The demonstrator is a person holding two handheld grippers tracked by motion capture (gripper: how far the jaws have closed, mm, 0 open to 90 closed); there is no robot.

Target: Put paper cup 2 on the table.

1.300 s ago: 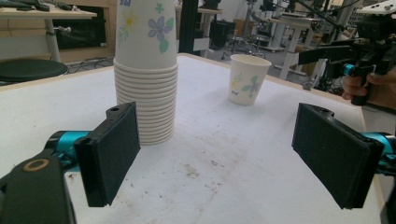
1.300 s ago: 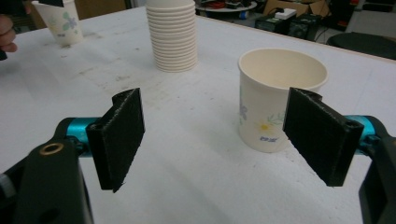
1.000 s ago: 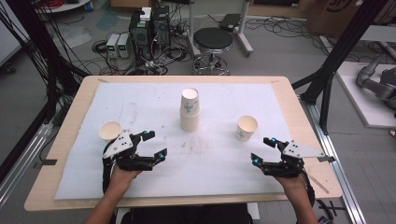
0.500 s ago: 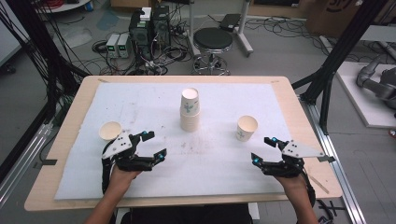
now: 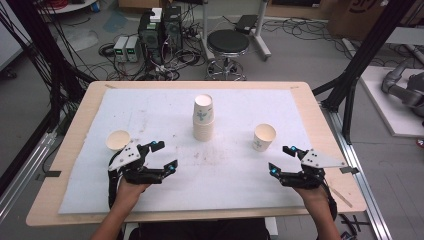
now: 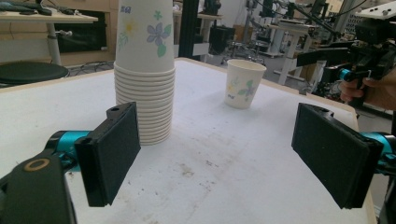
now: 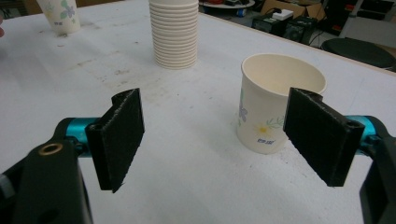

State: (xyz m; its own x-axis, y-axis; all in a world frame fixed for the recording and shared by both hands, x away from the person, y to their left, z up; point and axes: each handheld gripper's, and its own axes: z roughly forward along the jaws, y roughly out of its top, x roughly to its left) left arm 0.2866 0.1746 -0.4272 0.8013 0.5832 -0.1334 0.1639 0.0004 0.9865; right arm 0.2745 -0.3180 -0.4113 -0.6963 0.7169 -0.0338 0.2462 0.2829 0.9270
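Left tool [image 5: 161, 156] black with grey three-cornered plate, teal-blue jaw mounts, flat black pads [image 6: 114, 149], right tool [image 5: 284, 161] seemingly alike

Tall stack of white paper cups with a blue flower print [image 5: 203, 118] stands upright at the table's centre, mouth up, many rims nested at its base. Single white paper cup with floral print [image 5: 264, 137] stands upright to the right of the stack and nearer, well apart from it, empty. Another single white paper cup [image 5: 118, 141] stands upright near the left side, mouth up, interior cream.
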